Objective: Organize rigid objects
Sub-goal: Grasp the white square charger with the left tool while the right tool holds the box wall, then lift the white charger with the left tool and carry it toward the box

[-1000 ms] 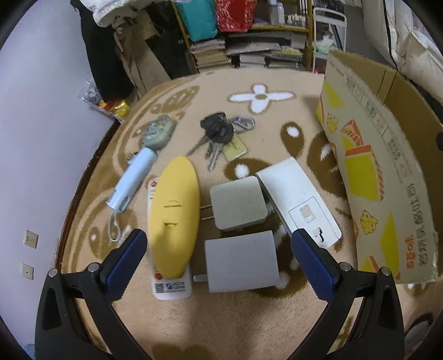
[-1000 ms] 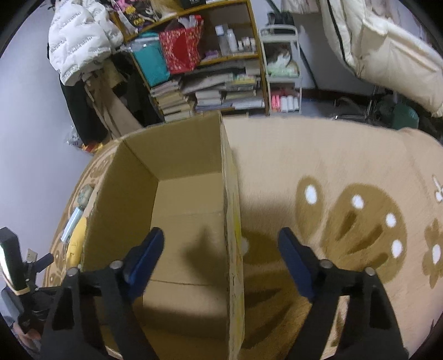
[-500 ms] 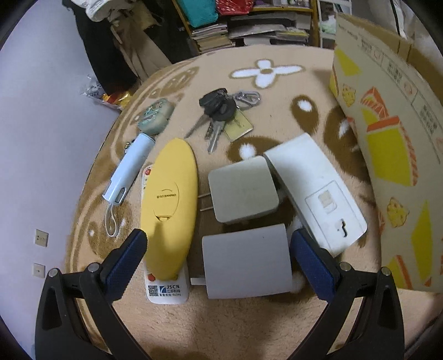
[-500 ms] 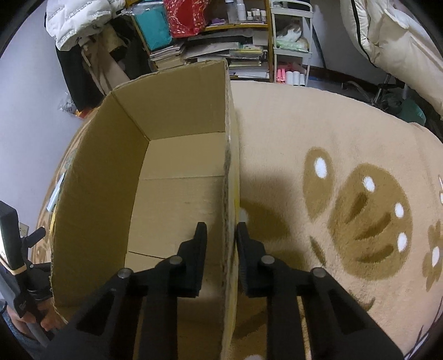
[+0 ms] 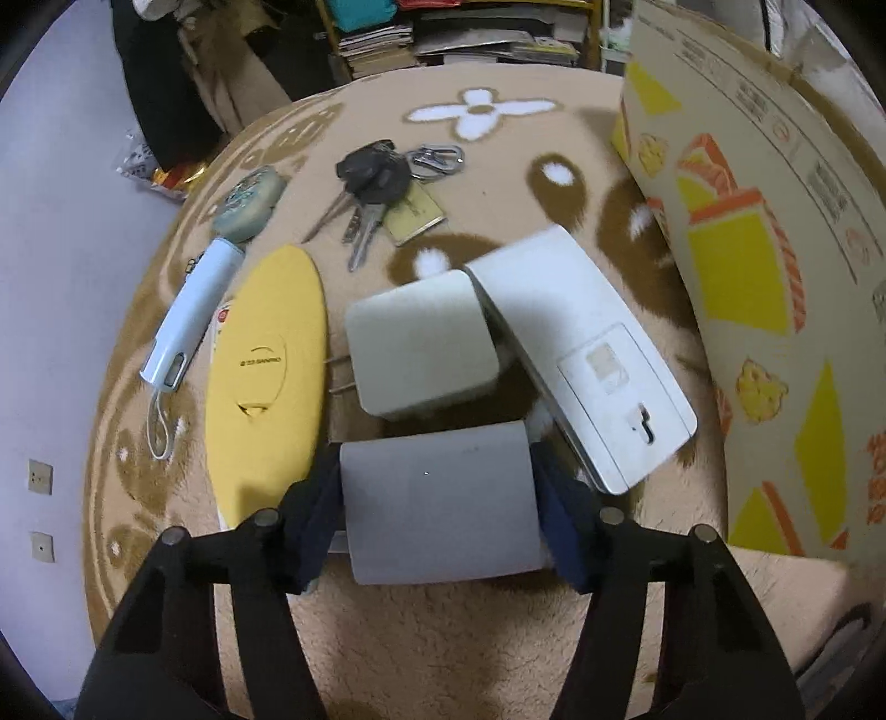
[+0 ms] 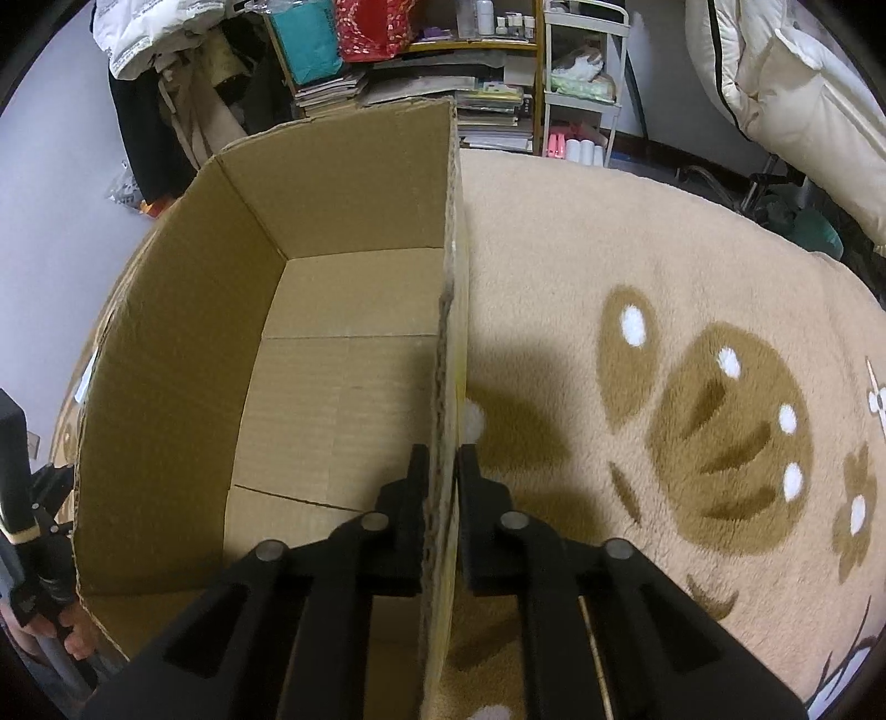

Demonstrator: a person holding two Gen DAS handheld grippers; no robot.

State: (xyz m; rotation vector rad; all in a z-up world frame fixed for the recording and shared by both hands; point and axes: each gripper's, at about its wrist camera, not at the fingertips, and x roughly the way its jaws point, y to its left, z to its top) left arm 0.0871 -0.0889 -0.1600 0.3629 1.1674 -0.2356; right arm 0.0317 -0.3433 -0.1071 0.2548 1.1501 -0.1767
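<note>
On the tan rug, my left gripper (image 5: 437,498) is shut on a grey plug block (image 5: 440,501), one blue pad on each side. Behind it lie a beige plug block (image 5: 421,349), a long white box (image 5: 581,354), a yellow oval case (image 5: 266,382), a pale blue tube (image 5: 191,315), a grey-green pebble-like case (image 5: 249,205) and a bunch of keys (image 5: 382,188). The cardboard box (image 5: 775,266) stands to the right. In the right wrist view my right gripper (image 6: 443,498) is shut on the cardboard box's right wall (image 6: 451,310); the box inside (image 6: 332,387) holds nothing.
Bookshelves with stacked books (image 5: 470,39) and hanging clothes (image 6: 155,39) stand beyond the rug. A white padded coat (image 6: 786,88) hangs at right. A person's hand (image 6: 72,637) on the left gripper's handle shows at the lower left of the right wrist view. A patterned rug (image 6: 664,387) spreads right of the box.
My left gripper moved forward and shut on the grey plug block. My right gripper went from open around the box wall to shut on it.
</note>
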